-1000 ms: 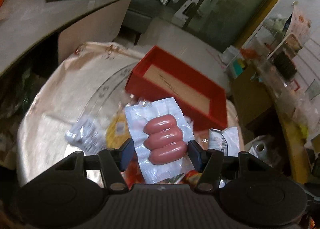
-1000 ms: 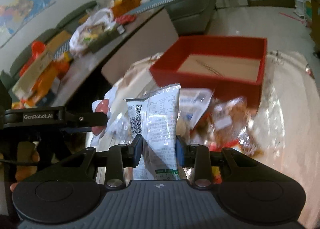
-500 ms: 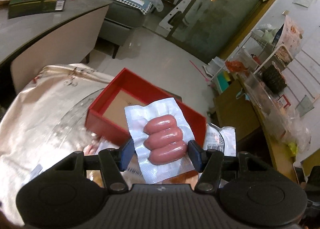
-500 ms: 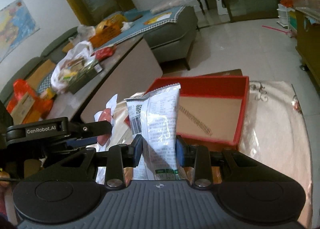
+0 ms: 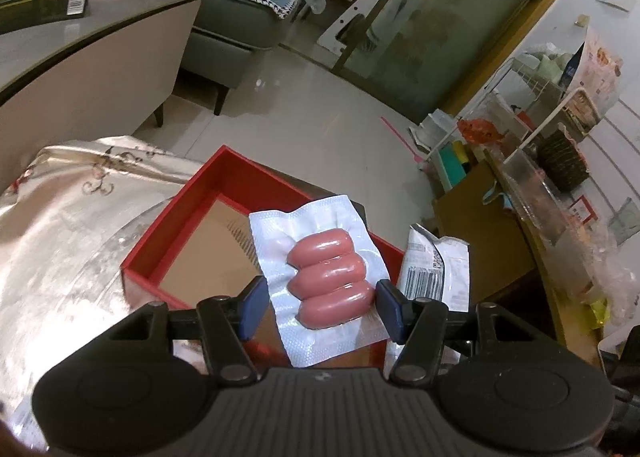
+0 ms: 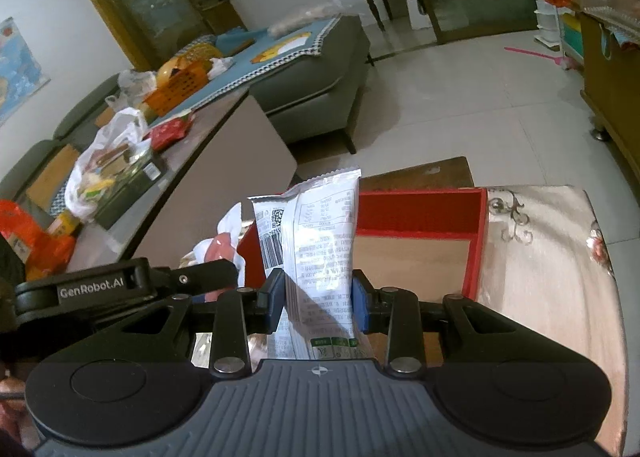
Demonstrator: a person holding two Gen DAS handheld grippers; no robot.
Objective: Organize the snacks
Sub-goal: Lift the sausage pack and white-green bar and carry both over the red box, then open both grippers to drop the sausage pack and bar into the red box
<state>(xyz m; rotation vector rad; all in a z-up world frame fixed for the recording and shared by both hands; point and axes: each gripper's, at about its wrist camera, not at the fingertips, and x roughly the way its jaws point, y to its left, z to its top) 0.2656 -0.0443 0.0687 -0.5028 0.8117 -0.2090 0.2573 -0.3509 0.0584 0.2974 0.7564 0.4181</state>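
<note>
Left gripper (image 5: 318,307): jaws partly closed on the sausage pack (image 5: 326,277), a clear vacuum pouch with three short pink sausages side by side. Pads bear on the pack's flanks near the lowest sausage; the flat sealed border sticks out beyond the jaws, up and away. Pack hangs over the near corner of the red box (image 5: 168,225).

Right gripper (image 6: 318,299): jaws at their narrowest, pinching the white snack packet (image 6: 320,241) about mid-length. Packet stands upright between the pads, crimped top edge uppermost, barcode and print facing the camera. It sits over the near left part of the red box (image 6: 476,241), whose brown cardboard floor shows bare. The left gripper's arm (image 6: 140,281) lies just beside, to the left in this view.

Handling, as judged:
- Sausage pack: light but dense in the middle, film slick and glossy. The firm sausage bulge gives the pads something to bite; the thin border would likely fold or slide if gripped alone. Hold across the sausages.
- White packet: very light, soft, crinkly foil. It creases under the pads, so contents may crush if squeezed harder. Mid-body pinch looks adequate; seams would be stiffer.

Box rests on a pale floral tablecloth (image 6: 552,277).
</note>
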